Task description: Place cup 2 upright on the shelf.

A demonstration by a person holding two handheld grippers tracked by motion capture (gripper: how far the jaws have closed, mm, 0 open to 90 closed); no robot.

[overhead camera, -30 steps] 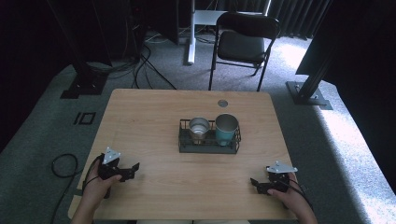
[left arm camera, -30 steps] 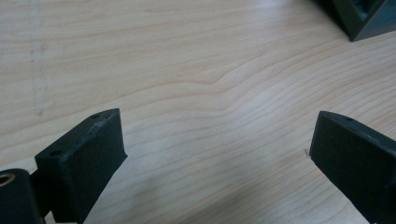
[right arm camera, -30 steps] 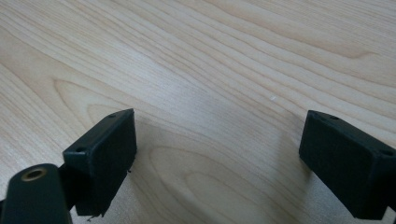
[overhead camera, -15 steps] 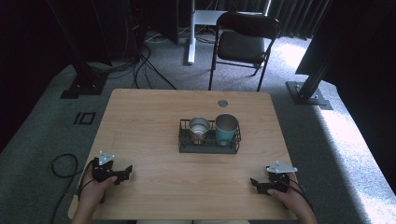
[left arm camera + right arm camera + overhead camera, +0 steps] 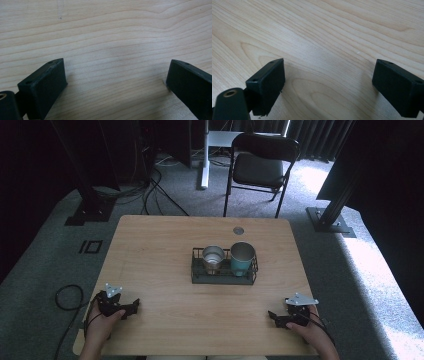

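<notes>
My left claw (image 5: 134,307) and right claw (image 5: 273,315) are both wide open, holding nothing. I should go slowly to the cups (image 5: 242,258) in the basket (image 5: 222,279).

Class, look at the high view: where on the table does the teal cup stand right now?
The teal cup stands in the right half of the black wire basket mid-table, beside the silver cup.
</notes>
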